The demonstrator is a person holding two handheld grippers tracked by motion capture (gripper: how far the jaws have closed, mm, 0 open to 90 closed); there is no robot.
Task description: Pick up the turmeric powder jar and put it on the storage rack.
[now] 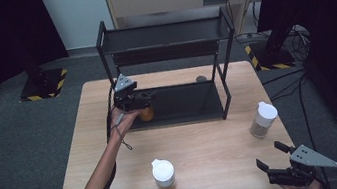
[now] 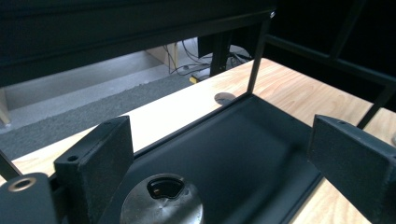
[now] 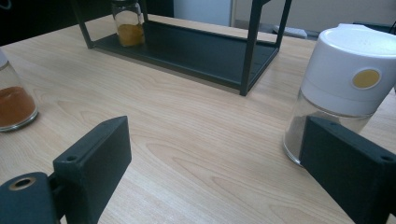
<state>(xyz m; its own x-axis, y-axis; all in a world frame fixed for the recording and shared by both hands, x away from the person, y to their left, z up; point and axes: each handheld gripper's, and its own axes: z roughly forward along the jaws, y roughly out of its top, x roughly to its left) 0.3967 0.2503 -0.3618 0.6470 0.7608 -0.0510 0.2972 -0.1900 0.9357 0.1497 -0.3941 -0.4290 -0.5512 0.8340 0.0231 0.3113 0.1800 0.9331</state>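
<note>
Hovering over a jar on the rack's bottom shelf

Spreading wide, the left gripper (image 1: 143, 98) sits at the left end of the black rack (image 1: 225, 88), just above the rack's bottom shelf (image 2: 243, 140). Its jaws stand far apart and pinch nothing. Between them, low down in the left gripper view, stands a jar with a metal lid (image 2: 162, 205); the lid's flap is open. The left-hand jaw looks very close to the lid, but whether it touches cannot be told. In the high view the same jar shows as an orange shape (image 1: 146, 114) under the gripper, at the left end of the shelf, and in the right gripper view it shows yellow-orange powder (image 3: 127, 25).

The right gripper (image 1: 269, 157) hangs well in front of the rack, near the table's (image 1: 203, 135) front right corner. Its jaws are also spread wide and hold nothing. A white-capped jar (image 1: 263, 119) stands in front of the rack's right end, between rack and right gripper, just beyond the gripper's right-hand jaw. A second white-capped jar (image 1: 164, 175), with brown powder inside, stands in front of the rack near the table's front edge, well apart from both grippers.

A small round dark spot (image 1: 201, 78) lies on the table just behind the rack.
</note>
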